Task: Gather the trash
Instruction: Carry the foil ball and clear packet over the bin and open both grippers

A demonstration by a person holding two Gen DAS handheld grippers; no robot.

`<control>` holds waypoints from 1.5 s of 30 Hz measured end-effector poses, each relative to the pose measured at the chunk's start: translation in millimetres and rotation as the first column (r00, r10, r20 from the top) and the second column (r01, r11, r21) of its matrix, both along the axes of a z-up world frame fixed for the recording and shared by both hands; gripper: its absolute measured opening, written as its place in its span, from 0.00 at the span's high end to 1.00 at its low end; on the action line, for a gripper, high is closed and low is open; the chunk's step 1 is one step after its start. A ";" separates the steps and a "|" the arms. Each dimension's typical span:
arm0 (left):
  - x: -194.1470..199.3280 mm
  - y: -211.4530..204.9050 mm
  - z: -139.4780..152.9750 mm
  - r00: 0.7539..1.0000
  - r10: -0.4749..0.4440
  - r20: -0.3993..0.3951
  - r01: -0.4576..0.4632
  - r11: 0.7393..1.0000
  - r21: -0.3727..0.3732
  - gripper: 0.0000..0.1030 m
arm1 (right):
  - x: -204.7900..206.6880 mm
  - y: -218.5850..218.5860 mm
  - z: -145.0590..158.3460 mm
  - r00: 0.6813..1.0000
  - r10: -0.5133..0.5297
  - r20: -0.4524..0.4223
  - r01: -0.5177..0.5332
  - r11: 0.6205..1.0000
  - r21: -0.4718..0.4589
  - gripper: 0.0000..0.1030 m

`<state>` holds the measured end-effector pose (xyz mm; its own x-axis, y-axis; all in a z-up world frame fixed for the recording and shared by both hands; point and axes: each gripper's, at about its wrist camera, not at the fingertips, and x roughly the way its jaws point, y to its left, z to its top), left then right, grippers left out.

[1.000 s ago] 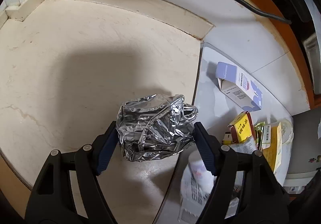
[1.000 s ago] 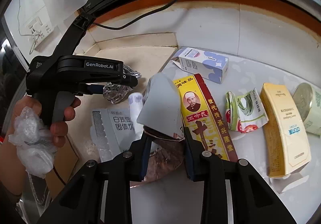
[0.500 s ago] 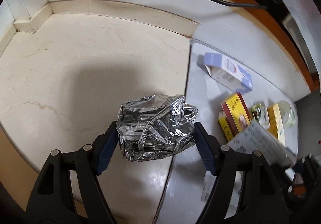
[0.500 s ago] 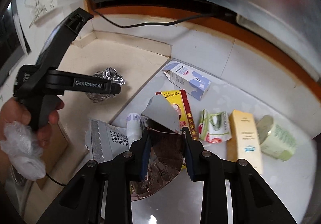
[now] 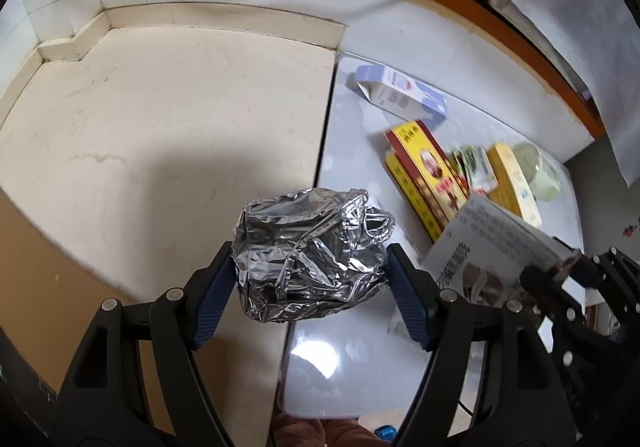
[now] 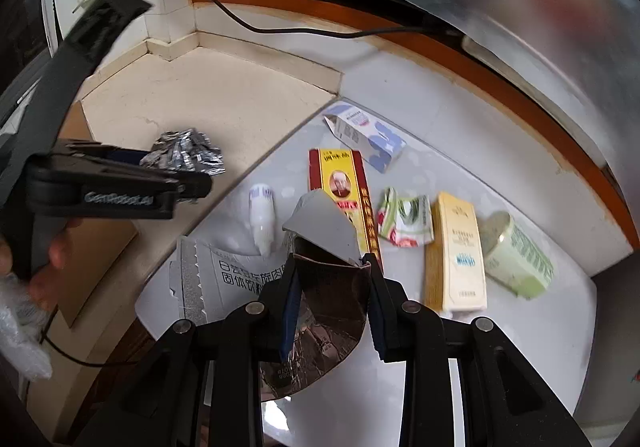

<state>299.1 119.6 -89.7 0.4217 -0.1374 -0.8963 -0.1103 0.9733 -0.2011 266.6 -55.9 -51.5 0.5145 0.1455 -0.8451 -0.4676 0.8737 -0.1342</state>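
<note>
Gripping a crumpled foil ball (image 5: 310, 253), the left gripper (image 5: 310, 287) fills the bottom of the left wrist view, its blue pads pressed against both sides of the foil, which hangs clear of the cream counter (image 5: 160, 127) behind it. To the right lies a glossy white surface (image 5: 352, 167) with the rest of the trash: a white-and-blue carton (image 5: 400, 97) at the top, a red-and-yellow box (image 5: 426, 175) below it, then a yellow box (image 5: 514, 183) and a pale green can (image 5: 538, 171) toward the right edge. At the right a grey printed packet (image 5: 488, 247) juts in.

Over to the right wrist view: the right gripper (image 6: 330, 307) sits bottom centre, jaws clamped narrow on that packet (image 6: 326, 275), its shiny brown inside facing the camera. Beyond it lie the red-and-yellow box (image 6: 340, 183), the carton (image 6: 366, 137), a crushed green-and-red wrapper (image 6: 404, 221), the yellow box (image 6: 458, 251) and the green can (image 6: 516, 255). A small white bottle (image 6: 262, 215) and a torn grey pouch (image 6: 224, 279) lie left of centre. At the left, a hand (image 6: 48, 259) holds the other gripper (image 6: 188, 167), the foil (image 6: 182, 151) at its tip.
</note>
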 end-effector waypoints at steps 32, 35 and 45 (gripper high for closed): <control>-284.7 -146.4 -62.4 0.988 0.105 -0.117 -0.102 0.994 0.032 0.31 | -245.2 -119.4 -89.2 0.986 0.086 -0.142 -0.066 0.987 0.144 0.72; -294.0 -154.9 -85.5 0.984 0.098 -0.149 -0.093 0.995 0.045 0.31 | -255.8 -125.2 -113.7 0.979 0.078 -0.186 -0.054 0.990 0.133 0.72; -303.6 -173.1 -191.3 0.963 0.076 -0.258 -0.063 0.996 0.060 0.31 | -278.9 -142.7 -226.6 0.954 0.004 -0.300 0.033 0.993 0.117 0.72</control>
